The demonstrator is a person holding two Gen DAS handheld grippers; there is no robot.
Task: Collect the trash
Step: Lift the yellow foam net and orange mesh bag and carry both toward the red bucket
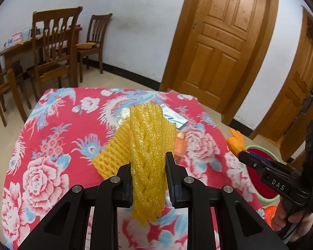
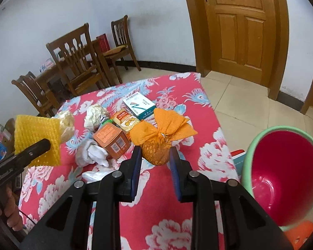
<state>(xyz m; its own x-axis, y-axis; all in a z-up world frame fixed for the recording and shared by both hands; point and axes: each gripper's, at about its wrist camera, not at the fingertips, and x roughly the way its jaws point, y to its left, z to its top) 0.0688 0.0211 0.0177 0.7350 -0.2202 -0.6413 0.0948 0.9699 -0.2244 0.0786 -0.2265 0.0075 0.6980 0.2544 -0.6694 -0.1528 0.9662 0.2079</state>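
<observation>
1. Left claw [image 1: 149, 175] is clenched on a yellow foam net [image 1: 150, 145], lifted clear of the counter [image 1: 52, 129].
2. Right claw [image 2: 155, 162] grips an orange wrapped bundle [image 2: 158, 143] — also raised.
3. The red bin [image 2: 285, 175] beside the counter looks empty — nothing dropped yet.
4. Left behind: orange box [image 2: 112, 140], white-and-teal box [image 2: 138, 104], crumpled paper [image 2: 95, 114].

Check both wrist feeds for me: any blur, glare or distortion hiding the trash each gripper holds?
Left wrist view: sharp, soft even light, no glare; the yellow foam net fills the centre and hides items behind it. Right wrist view: equally clear on the orange wrapped bundle; fisheye bends the door frame and darkens the corners.
</observation>
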